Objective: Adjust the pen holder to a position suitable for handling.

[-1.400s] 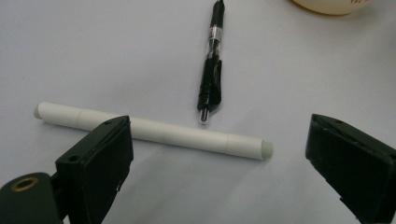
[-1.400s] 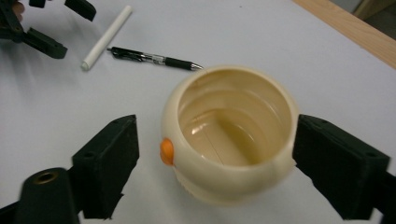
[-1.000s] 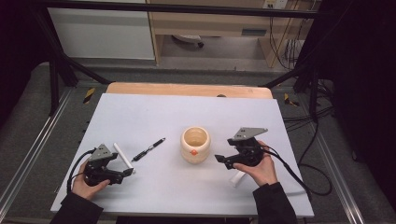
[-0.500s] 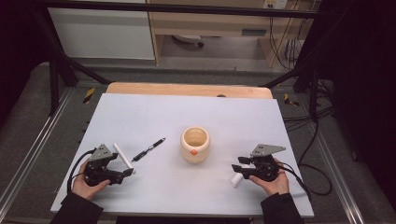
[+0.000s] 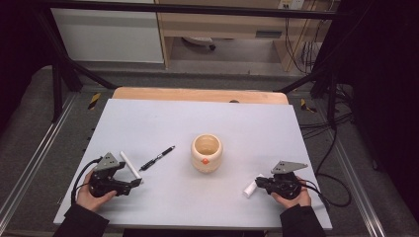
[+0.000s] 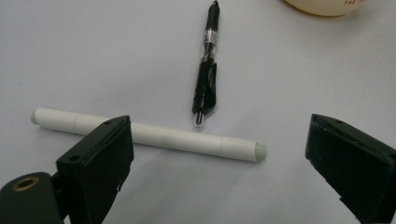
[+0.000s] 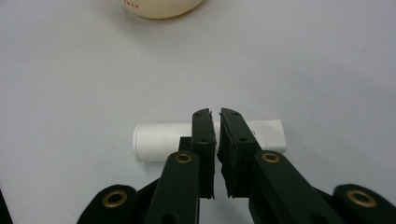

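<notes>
white tube (image 7: 159, 140) lies behind right gripper's (image 7: 215, 116) nearly closed jaws.

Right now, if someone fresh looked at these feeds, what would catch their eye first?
Probably the cream cup with its orange dot, alone at the table's middle. Next, the right gripper near the front right edge: its fingers have just been closing and stand almost together in front of a short white tube, nothing between them. At front left, the left gripper sits open over a long white marker, a black pen just beyond.
</notes>
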`<state>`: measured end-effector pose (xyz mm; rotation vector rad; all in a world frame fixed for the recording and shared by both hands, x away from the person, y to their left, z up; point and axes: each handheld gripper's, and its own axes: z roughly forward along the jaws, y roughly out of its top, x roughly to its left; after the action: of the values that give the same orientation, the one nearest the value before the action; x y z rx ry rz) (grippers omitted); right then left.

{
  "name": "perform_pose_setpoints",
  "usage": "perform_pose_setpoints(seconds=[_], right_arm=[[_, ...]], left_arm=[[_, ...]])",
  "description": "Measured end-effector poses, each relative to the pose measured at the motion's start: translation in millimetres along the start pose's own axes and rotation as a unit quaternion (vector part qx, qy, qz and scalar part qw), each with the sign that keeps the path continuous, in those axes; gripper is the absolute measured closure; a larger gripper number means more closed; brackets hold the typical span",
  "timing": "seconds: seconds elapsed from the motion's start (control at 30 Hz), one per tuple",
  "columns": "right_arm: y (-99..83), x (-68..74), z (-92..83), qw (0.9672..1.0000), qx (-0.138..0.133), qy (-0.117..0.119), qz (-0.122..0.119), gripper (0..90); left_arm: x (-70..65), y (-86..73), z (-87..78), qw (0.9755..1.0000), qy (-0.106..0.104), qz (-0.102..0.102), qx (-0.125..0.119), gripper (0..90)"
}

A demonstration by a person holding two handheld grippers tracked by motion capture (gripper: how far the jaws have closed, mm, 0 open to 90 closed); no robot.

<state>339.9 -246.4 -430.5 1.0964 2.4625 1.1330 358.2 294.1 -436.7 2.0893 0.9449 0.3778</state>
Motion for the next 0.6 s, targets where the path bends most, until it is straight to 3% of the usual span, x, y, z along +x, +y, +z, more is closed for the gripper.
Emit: perform_pose_setpoints(seconds=[0.6], right_arm=[[-0.7, -0.4, 4.3, 1.0000, 0.004, 0.002, -0.005, 89.6]], left_arm=[[-0.2, -0.2, 0.3, 1.0000, 0.000, 0.000, 0.001, 8.3]])
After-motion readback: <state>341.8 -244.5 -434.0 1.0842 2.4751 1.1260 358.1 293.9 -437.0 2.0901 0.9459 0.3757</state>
